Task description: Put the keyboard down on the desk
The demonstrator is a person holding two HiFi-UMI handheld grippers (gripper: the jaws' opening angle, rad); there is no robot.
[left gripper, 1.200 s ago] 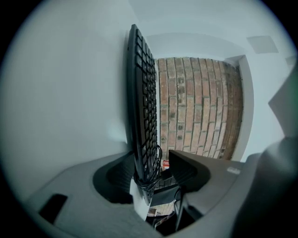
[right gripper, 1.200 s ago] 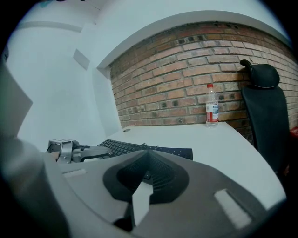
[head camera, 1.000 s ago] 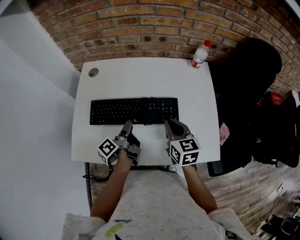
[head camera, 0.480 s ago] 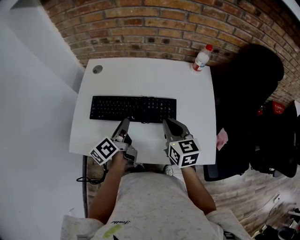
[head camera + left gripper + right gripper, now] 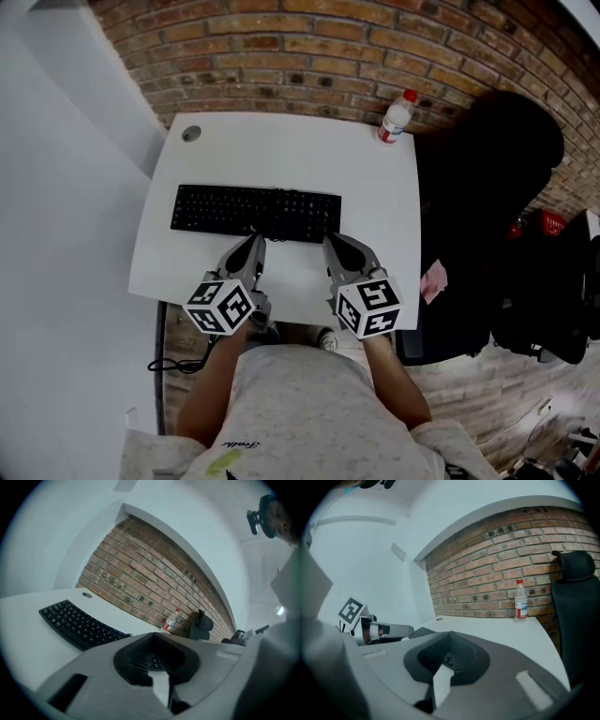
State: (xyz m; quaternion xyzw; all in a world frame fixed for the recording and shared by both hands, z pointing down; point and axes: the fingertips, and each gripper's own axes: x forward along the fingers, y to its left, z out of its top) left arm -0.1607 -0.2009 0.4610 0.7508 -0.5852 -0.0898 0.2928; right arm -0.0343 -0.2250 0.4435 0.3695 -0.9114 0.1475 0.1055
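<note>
keyboard (image 5: pixel 255 213) flat on counter (image 5: pixel 281 150) | left tongs (image 5: pixel 252 243) closing fully together, empty, just short of its near edge | right tongs (image 5: pixel 331 245) pinched together, empty | bottle (image 5: pixel 395 116) at far right corner, black chair (image 5: pixel 487 187) beside counter, both apart from keyboard

A person is wearing a pale grey speckled T-shirt (image 5: pixel 300 403) with short sleeves, a yellow-green patch and small dark script showing at its near left. Each hand is carrying a grey, tapering two-jaw tool: the left gripper (image 5: pixel 253 242), its jaws closing with nothing between them, and the right gripper (image 5: pixel 332 244). Black ribbed pads (image 5: pixel 140 657) are lining the jaws, and a white cube (image 5: pixel 218 306) with black square markers is riding on each.
</note>
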